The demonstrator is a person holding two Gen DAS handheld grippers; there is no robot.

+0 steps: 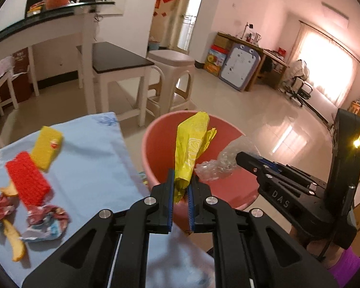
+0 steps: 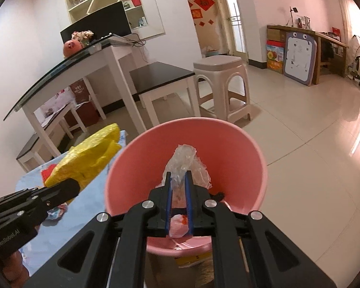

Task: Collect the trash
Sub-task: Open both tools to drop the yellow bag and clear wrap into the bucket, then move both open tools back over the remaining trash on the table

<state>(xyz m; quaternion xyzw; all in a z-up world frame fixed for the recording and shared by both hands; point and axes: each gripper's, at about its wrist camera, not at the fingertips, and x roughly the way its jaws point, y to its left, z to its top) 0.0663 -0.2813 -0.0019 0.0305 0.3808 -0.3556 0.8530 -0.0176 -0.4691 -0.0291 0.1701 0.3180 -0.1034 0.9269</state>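
Pink bin beside table, red block, crumpled wrappers remaining

The bucket stands on the floor just beside the desk, at its right edge. On the desk lie two blocks, touching each other, with crumpled wrappers and peel strips in front of them. The left tongs hold a bag over the bucket's near rim. The right tongs hold plastic wrap above the bucket's inside. A stool stands behind the bucket.
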